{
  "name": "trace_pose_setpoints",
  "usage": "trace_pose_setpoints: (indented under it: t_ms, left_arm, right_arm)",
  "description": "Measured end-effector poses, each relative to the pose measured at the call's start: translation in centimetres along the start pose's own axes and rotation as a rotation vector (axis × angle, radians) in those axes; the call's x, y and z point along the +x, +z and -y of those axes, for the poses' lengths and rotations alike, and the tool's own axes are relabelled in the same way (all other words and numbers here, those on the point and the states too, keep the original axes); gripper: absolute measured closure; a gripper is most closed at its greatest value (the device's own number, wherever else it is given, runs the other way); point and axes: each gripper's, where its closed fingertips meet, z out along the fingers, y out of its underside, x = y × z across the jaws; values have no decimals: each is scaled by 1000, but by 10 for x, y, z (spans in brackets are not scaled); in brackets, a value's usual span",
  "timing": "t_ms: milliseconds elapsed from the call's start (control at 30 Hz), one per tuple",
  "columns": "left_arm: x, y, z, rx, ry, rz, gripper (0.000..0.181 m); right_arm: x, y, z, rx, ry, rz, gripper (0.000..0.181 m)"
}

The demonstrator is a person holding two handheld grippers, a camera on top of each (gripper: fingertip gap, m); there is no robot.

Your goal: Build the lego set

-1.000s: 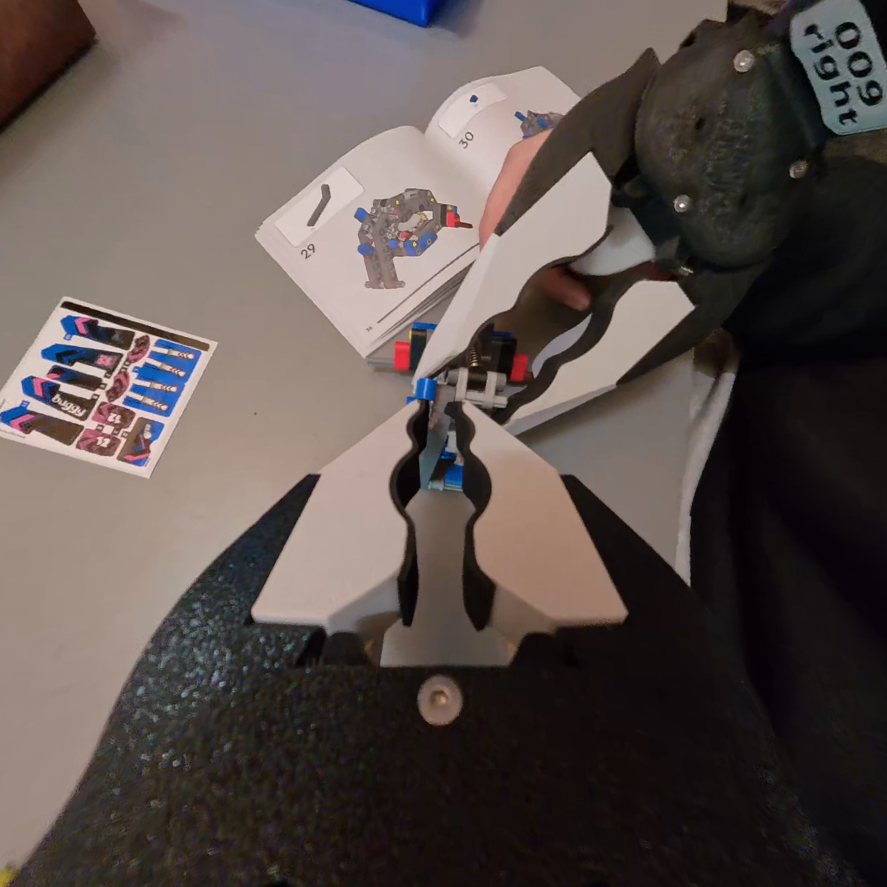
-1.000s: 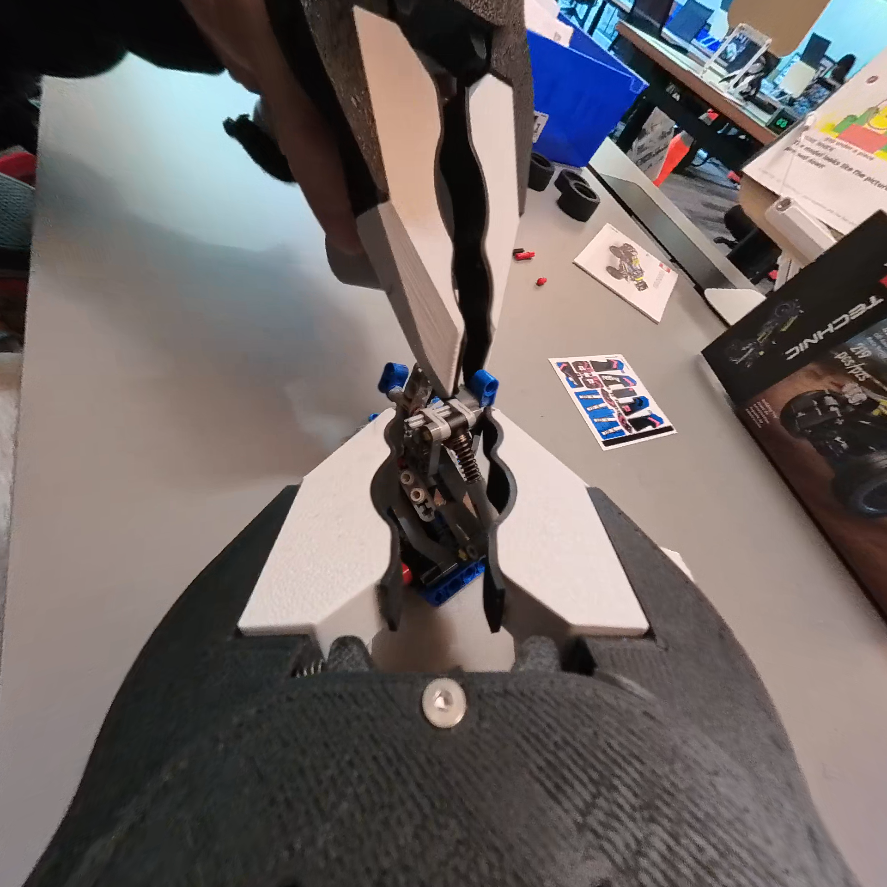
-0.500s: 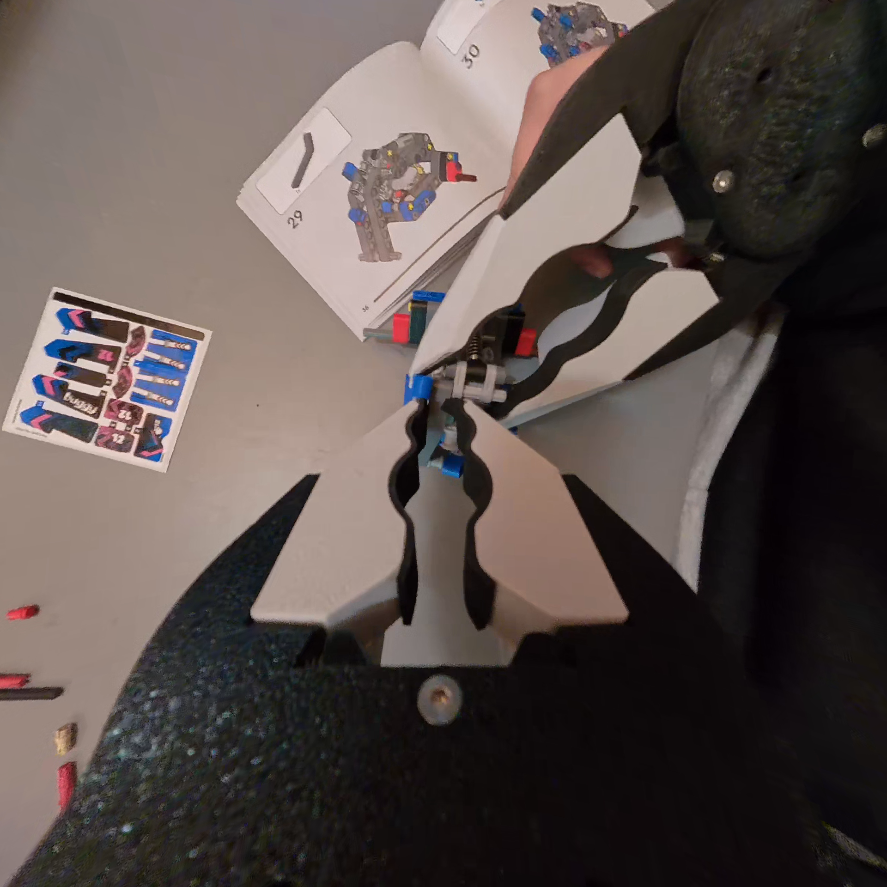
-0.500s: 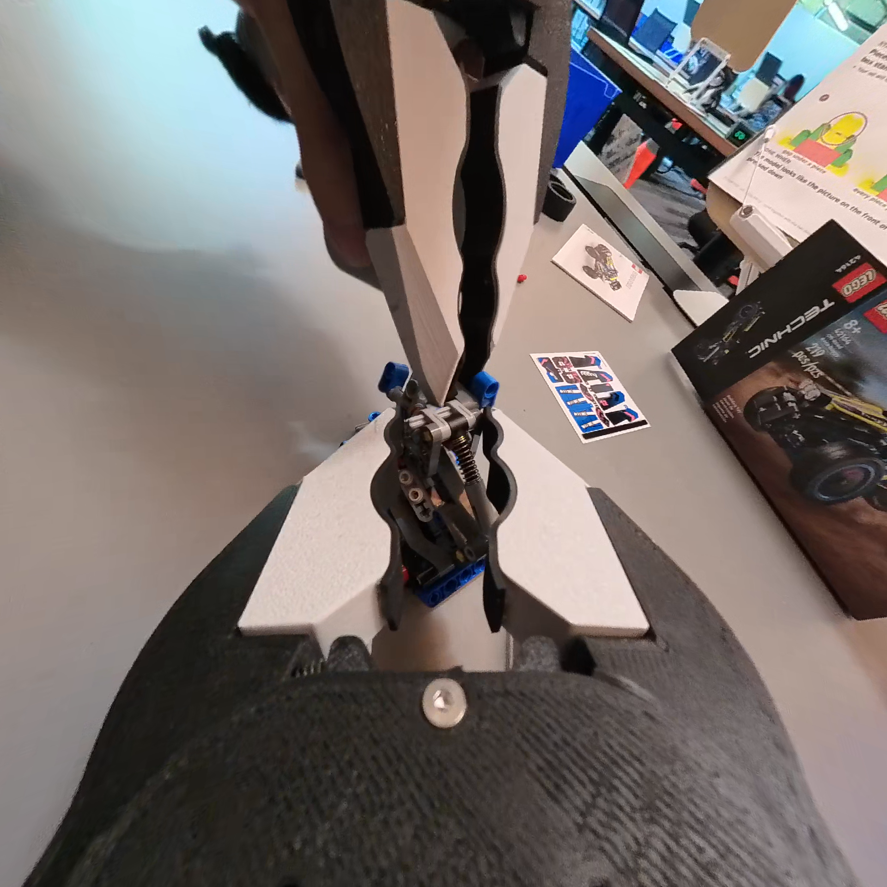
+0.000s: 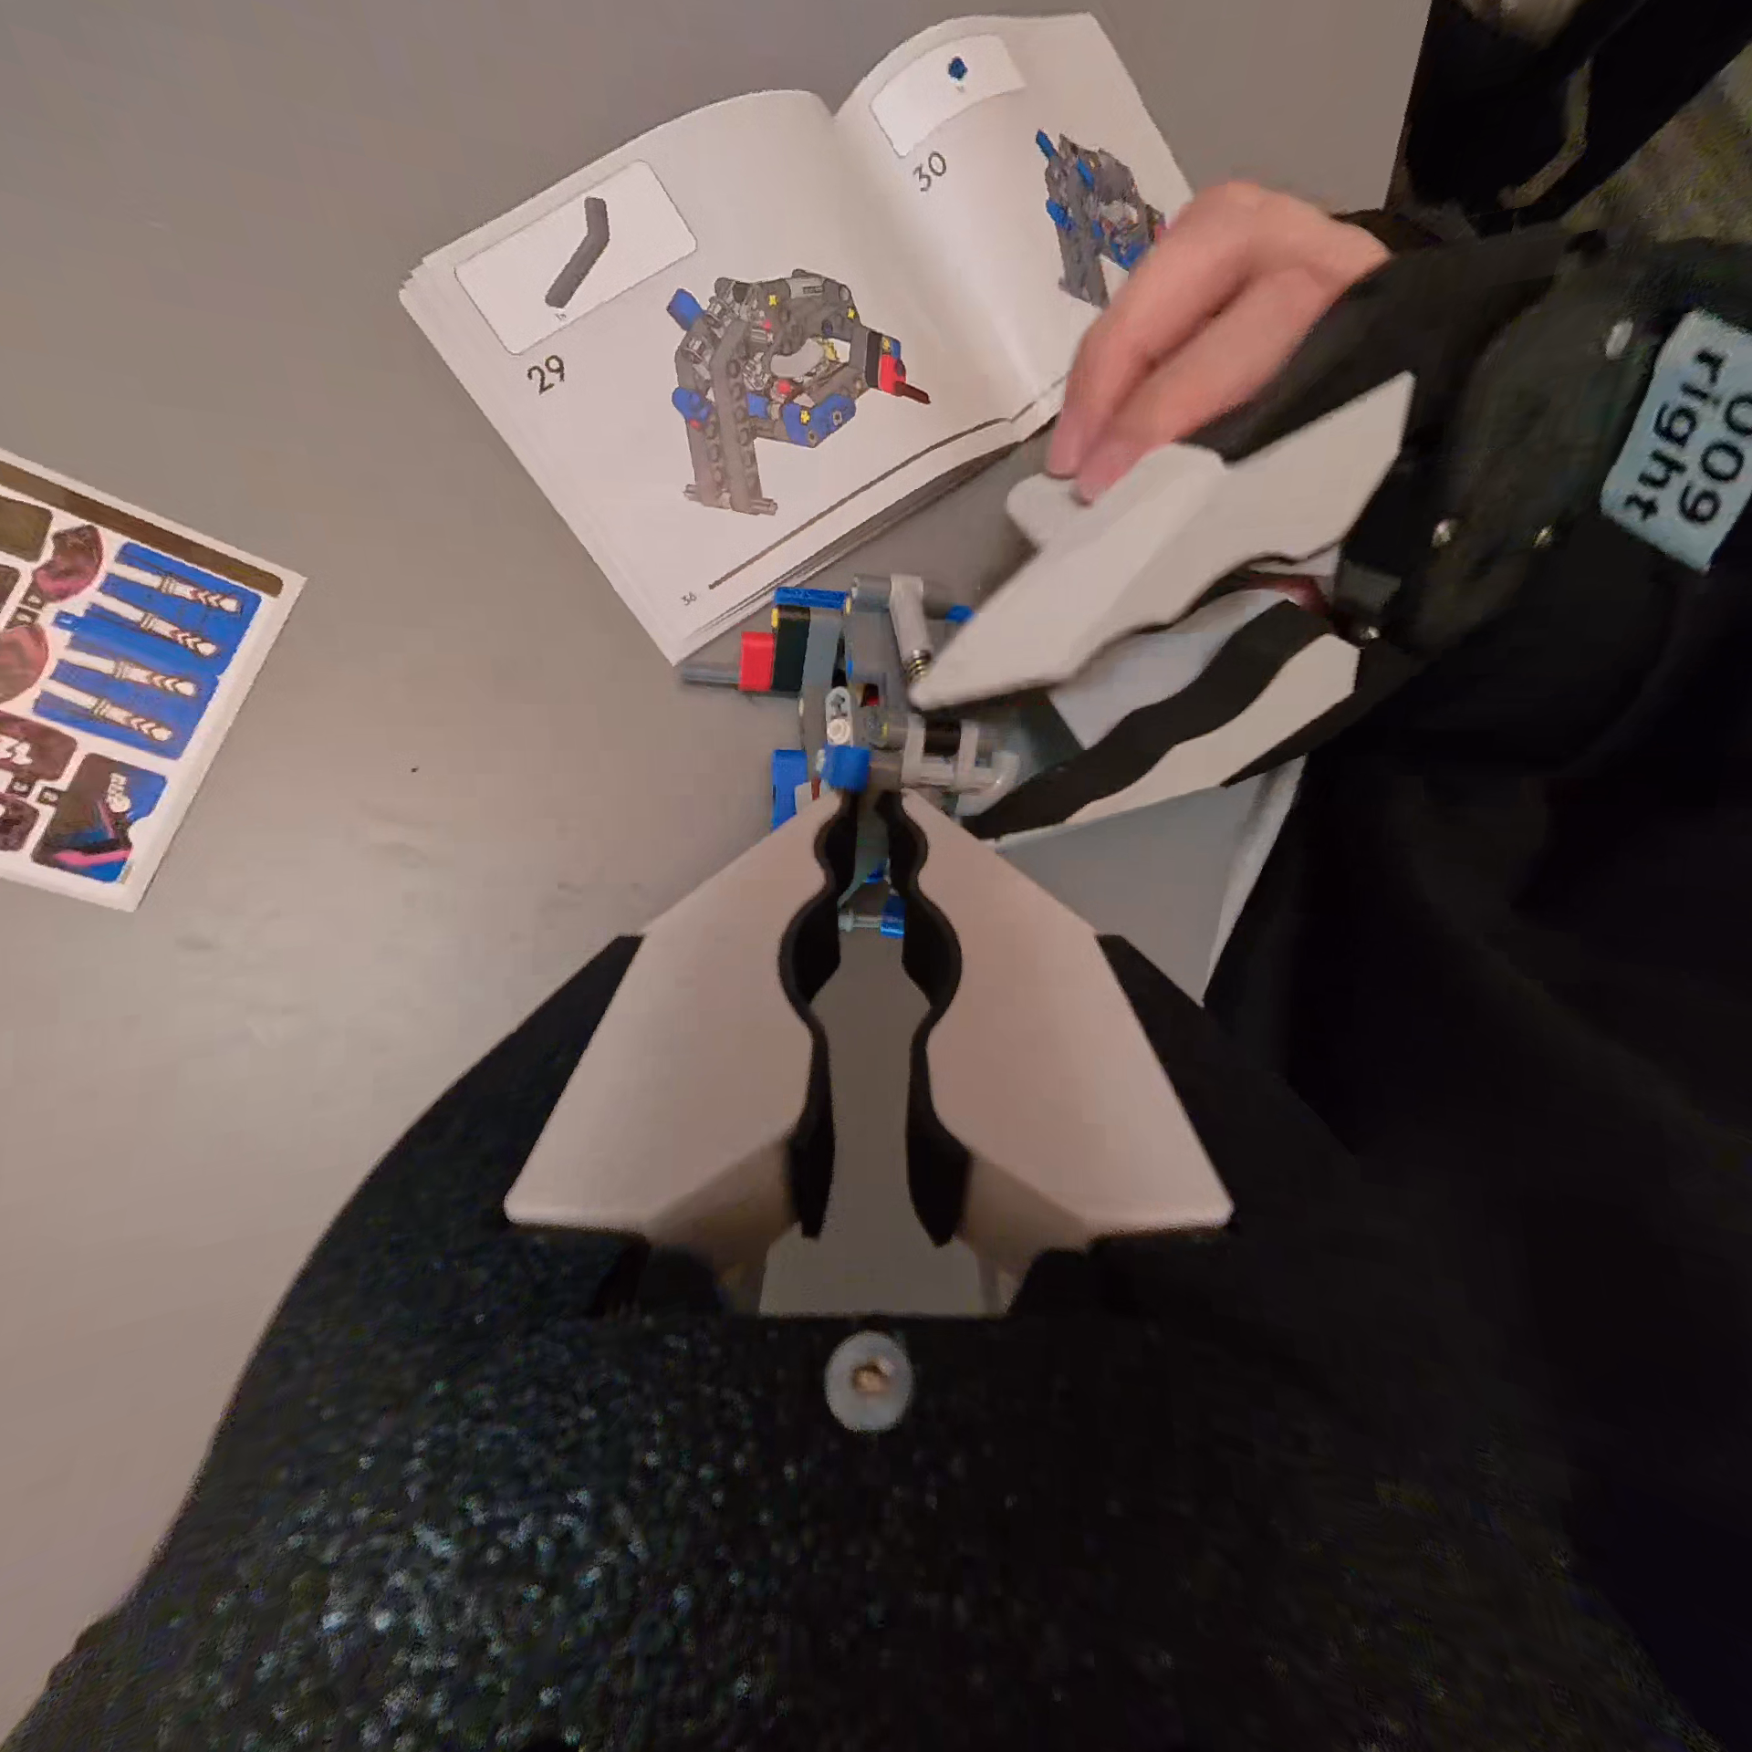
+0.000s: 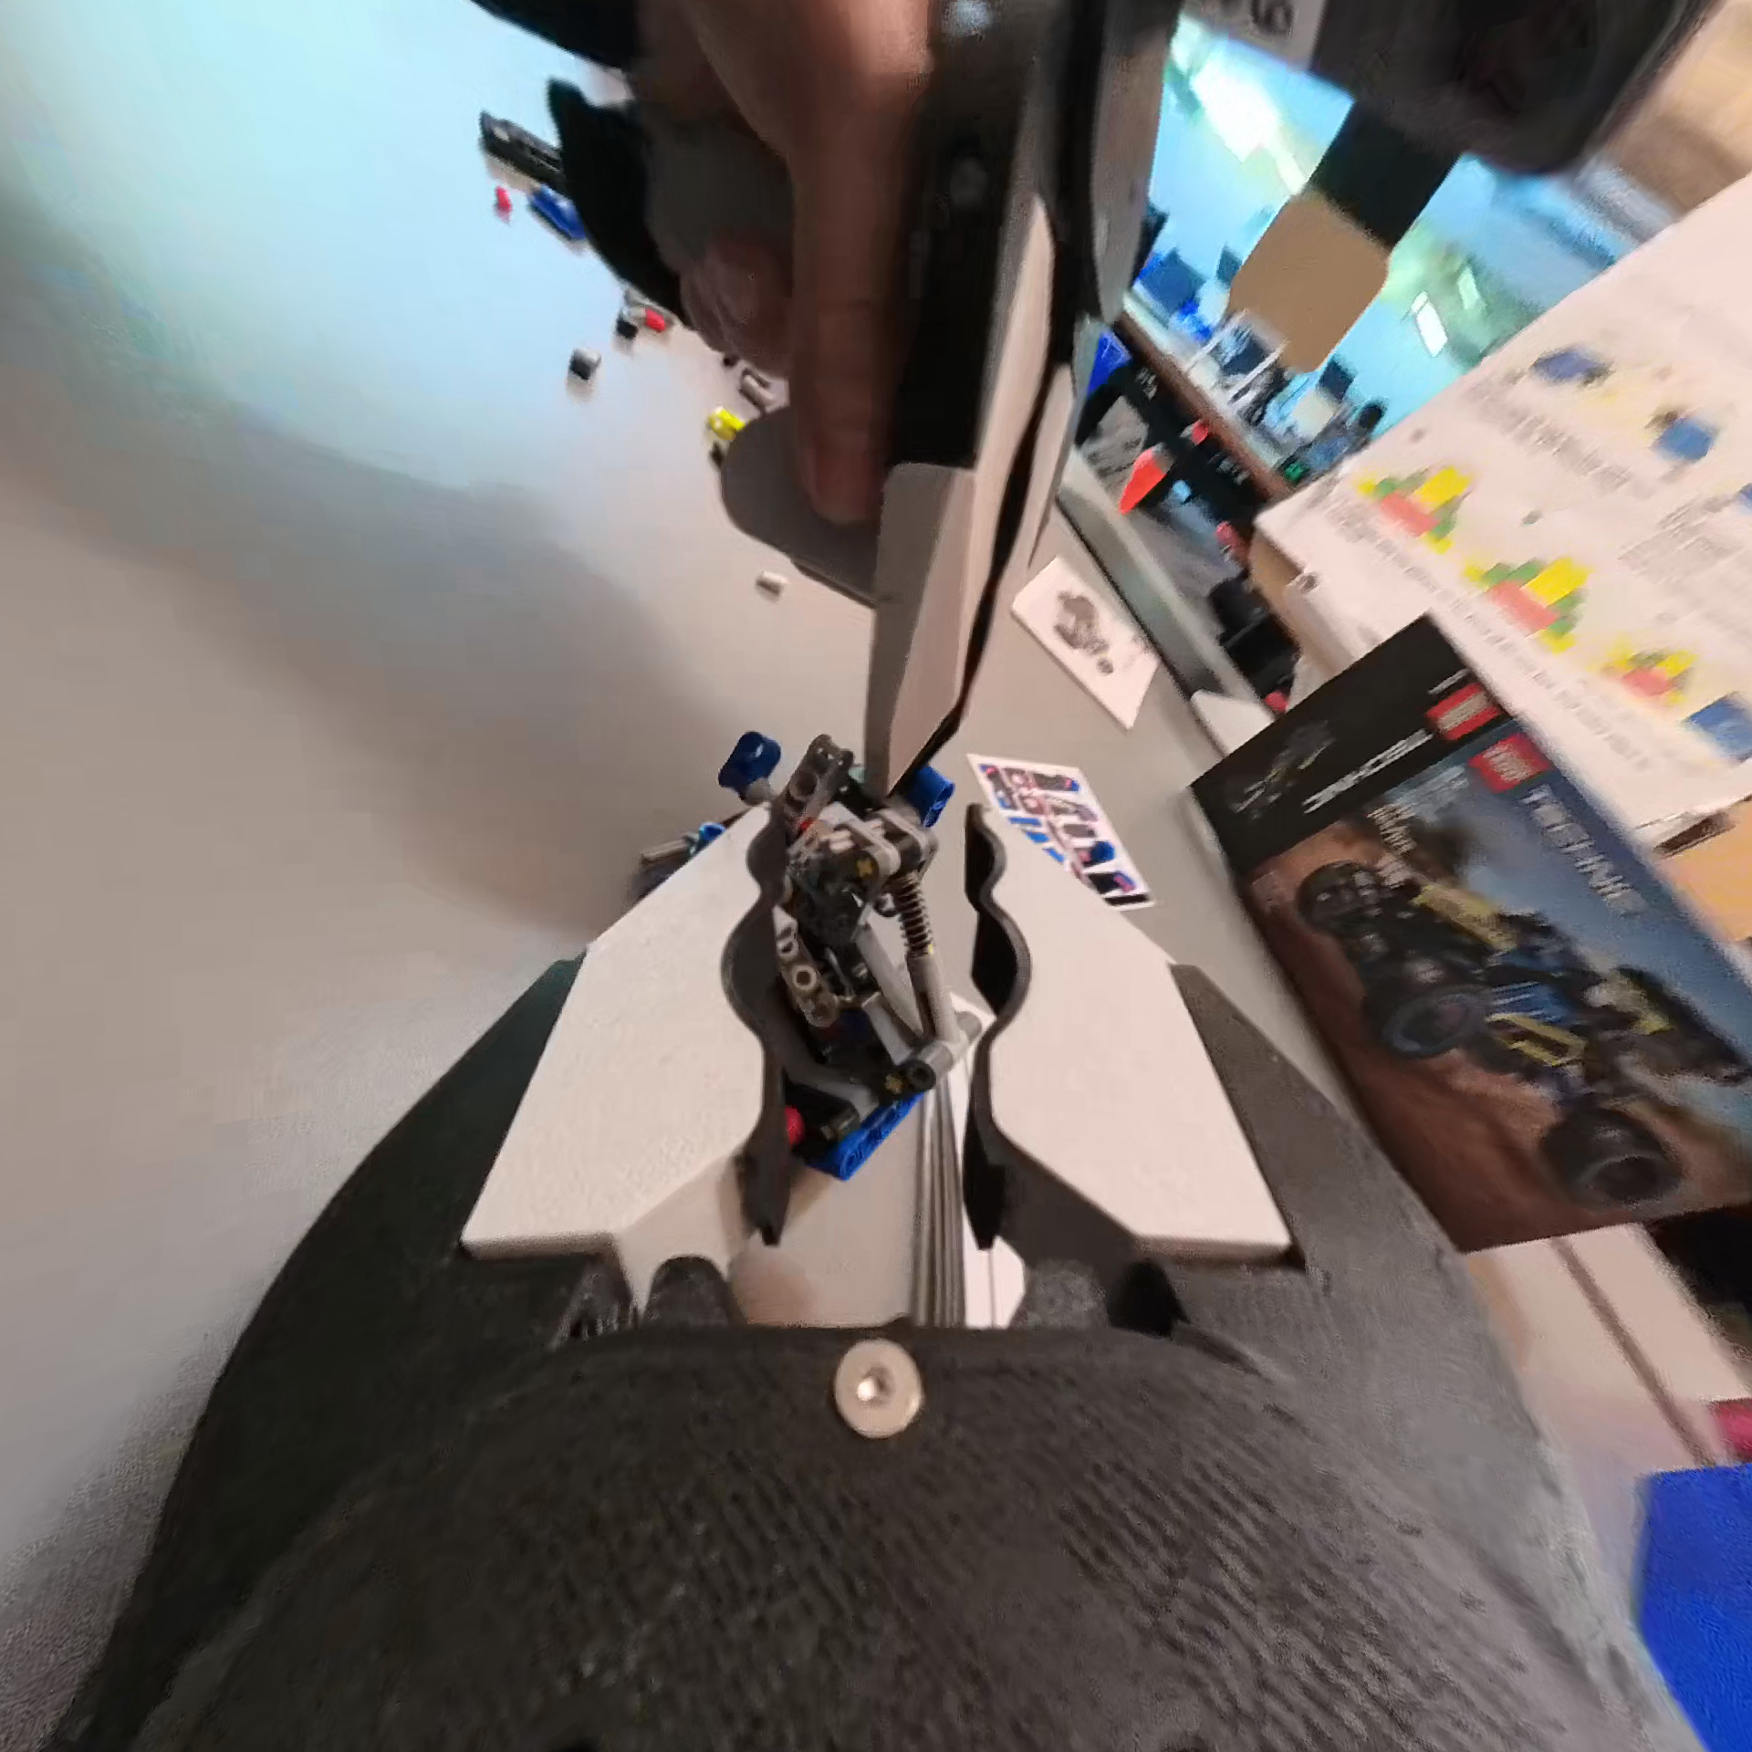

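A small lego assembly of grey beams, blue pins, a red piece and a spring is held above the grey table. My left gripper is shut on a grey part at its near end. In the right wrist view the left gripper comes down from above and pinches the top of the assembly. My right gripper is open. The assembly lies between its jaws against the left pad, and the right pad stands apart from it. The right gripper also shows in the left wrist view, reaching in from the right.
An open instruction booklet lies beyond the assembly, with a person's hand over its right page. A sticker sheet lies at the left. The set's box stands to the right. Loose small pieces lie farther off. Both grippers' tips are close together, under 4 cm apart.
My right gripper's jaws have opened off the assembly, which they held shut before. My left gripper stays pinched on it. Both grippers have tilted and shifted.
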Motion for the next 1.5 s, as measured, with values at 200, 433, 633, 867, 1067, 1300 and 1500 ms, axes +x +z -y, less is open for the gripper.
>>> trace_pose_setpoints:
  t_ms: [200, 433, 633, 867, 1067, 1300, 1500]
  left_arm:
    - [0, 3, 3, -27, 63, 32, 178]
    - [-1, 5, 7, -48, 101, 72, 181]
    - [0, 7, 9, -41, 101, 74, 181]
    - [4, 9, 12, 33, 90, 87, 181]
    - [7, 12, 15, 91, 78, 95, 181]
    - [7, 14, 17, 105, 93, 111, 181]
    - [6, 15, 19, 118, 90, 116, 181]
  right_arm:
    - [-7, -5, -3, -99, -414, -74, 163]
    - [0, -6, -10, -167, -603, -111, 163]
    - [1, -13, -14, -186, -594, -95, 164]
    - [3, -30, -16, -238, -77, -87, 175]
    - [9, -27, -15, -217, 299, -78, 176]
    - [13, -34, -19, -258, 346, -121, 177]
    - [13, -41, -21, -289, 428, -130, 177]
